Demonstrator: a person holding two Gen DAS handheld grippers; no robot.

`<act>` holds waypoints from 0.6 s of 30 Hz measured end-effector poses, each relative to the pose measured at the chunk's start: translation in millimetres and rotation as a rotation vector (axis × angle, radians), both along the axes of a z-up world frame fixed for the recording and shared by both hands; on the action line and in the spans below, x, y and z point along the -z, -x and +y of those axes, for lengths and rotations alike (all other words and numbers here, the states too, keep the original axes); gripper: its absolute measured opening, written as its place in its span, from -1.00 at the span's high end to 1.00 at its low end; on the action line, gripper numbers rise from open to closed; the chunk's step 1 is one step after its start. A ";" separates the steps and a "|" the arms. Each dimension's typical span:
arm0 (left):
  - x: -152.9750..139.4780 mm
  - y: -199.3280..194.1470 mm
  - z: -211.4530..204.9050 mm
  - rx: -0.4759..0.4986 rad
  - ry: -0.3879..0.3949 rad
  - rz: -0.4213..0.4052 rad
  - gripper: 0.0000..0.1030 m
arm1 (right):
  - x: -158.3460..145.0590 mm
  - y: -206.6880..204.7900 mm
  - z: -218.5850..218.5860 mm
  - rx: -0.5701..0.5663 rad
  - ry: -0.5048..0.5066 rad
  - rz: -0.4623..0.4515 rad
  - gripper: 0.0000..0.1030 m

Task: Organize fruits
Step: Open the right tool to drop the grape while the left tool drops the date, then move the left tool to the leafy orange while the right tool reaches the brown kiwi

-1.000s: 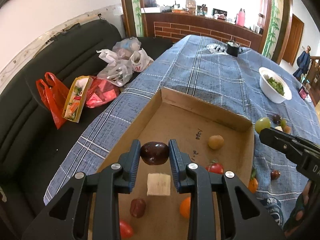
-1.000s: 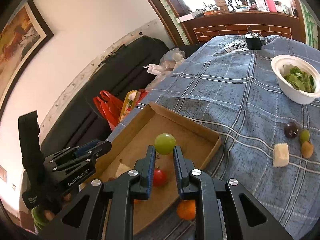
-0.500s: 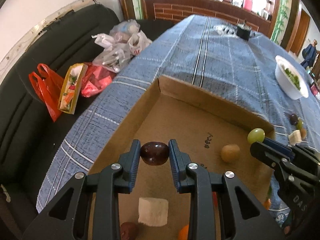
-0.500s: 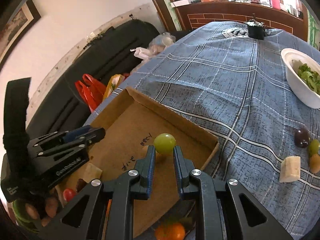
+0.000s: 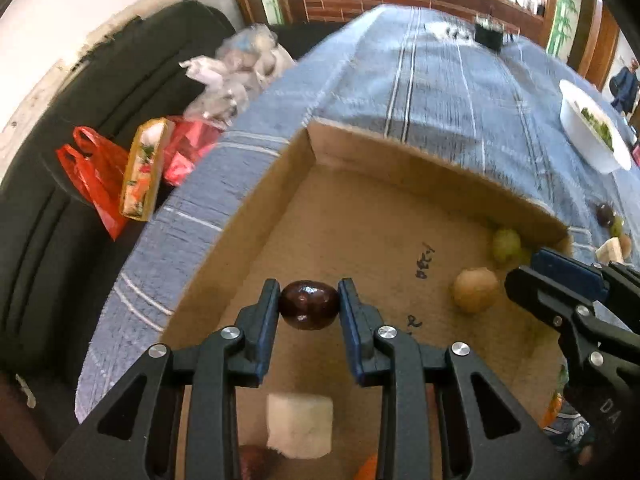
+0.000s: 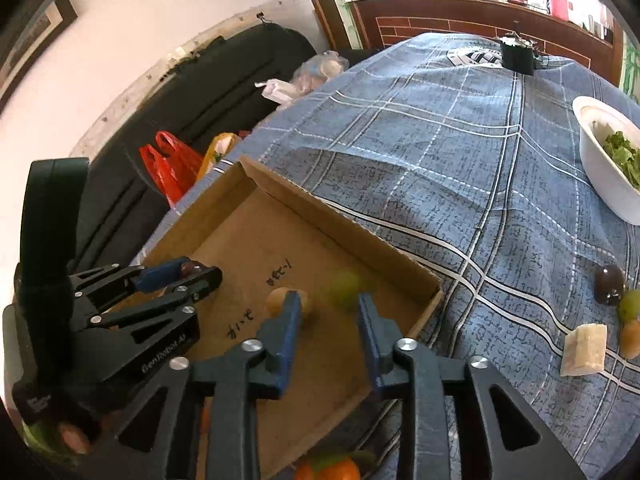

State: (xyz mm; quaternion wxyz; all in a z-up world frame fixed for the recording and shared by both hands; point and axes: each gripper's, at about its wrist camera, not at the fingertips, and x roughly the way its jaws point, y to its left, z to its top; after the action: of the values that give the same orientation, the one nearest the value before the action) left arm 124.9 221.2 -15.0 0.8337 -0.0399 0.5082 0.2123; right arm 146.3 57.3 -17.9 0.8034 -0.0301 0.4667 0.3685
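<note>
black sofa (image 5: 80, 160) beside white wall (image 6: 120, 40)

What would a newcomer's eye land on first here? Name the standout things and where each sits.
The dark round fruit pinched in the left gripper over the cardboard tray. Next, the green grape, blurred, inside the tray near its far wall, just beyond the right gripper, whose fingers have just been opening with nothing between them. Off to the right, a white bowl of greens sits on the blue plaid cloth.

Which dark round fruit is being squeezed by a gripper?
The glossy dark brown round fruit over the cardboard tray, pinched in the left gripper. The other dark round fruit lies untouched on the blue checked tablecloth.
</note>
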 end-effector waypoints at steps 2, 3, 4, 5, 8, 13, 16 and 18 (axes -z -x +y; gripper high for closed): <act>-10.9 6.7 -1.7 -0.005 -0.016 -0.033 0.47 | -6.2 3.3 -5.3 0.006 -0.019 -0.011 0.18; -17.7 11.5 -3.5 -0.008 -0.023 -0.053 0.47 | -9.4 5.3 -8.2 0.008 -0.029 -0.015 0.18; -23.8 16.1 -4.6 -0.013 -0.029 -0.070 0.47 | -12.9 7.7 -11.9 0.010 -0.041 -0.017 0.18; -28.8 19.7 -6.8 -0.015 -0.031 -0.083 0.47 | -15.3 9.0 -14.0 0.010 -0.049 -0.017 0.18; -41.7 31.6 -13.0 -0.020 -0.019 -0.116 0.26 | -27.0 18.0 -27.8 0.013 -0.089 -0.021 0.18; -59.8 52.2 -29.3 -0.011 0.014 -0.164 -0.05 | -45.4 34.2 -56.6 0.022 -0.123 -0.045 0.17; -66.7 63.0 -39.9 0.004 0.043 -0.183 -0.05 | -53.3 41.6 -75.1 0.035 -0.132 -0.059 0.17; -70.0 69.7 -47.9 0.015 0.052 -0.191 -0.05 | -58.3 46.8 -90.6 0.048 -0.137 -0.068 0.16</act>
State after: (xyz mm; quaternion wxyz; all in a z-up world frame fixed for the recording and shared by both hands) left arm 55.2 173.4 55.0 0.8787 -0.0776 0.4320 0.1878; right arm 99.6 -33.3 40.4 0.8275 0.0237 0.4134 0.3791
